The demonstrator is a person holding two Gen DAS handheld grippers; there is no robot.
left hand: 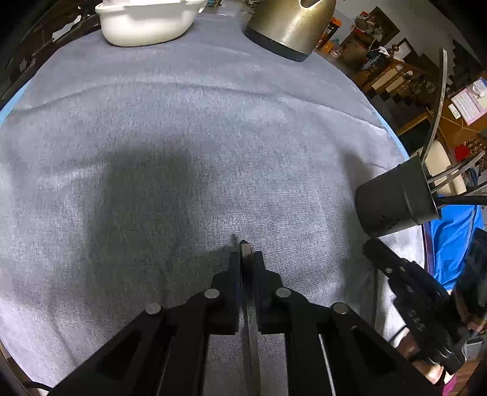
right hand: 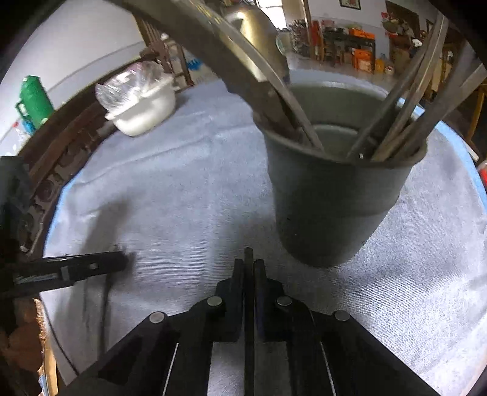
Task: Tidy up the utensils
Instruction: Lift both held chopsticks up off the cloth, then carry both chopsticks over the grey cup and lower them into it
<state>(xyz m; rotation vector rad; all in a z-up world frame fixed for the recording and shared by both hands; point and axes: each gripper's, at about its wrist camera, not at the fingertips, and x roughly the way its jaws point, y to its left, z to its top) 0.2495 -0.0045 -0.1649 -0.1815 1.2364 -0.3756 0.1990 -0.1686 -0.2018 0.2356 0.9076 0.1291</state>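
My left gripper [left hand: 246, 254] is shut on a thin metal utensil [left hand: 249, 292] held edge-on, its tip just past the fingertips, low over the grey cloth [left hand: 170, 146]. My right gripper [right hand: 249, 264] is shut on another thin utensil [right hand: 249, 301], also edge-on. A dark grey utensil holder [right hand: 331, 198] stands right in front of the right gripper, with several metal utensils [right hand: 404, 121] leaning in it. The holder also shows in the left wrist view [left hand: 392, 201] at the right, with the right gripper [left hand: 377, 248] below it. The left gripper shows at the left of the right wrist view [right hand: 121, 262].
A white dish [left hand: 146, 22] and a brass-coloured vessel [left hand: 289, 27] stand at the far side of the table. The table's edge runs close behind the holder at the right. A wooden chair back [right hand: 61, 158] lies beyond the left edge.
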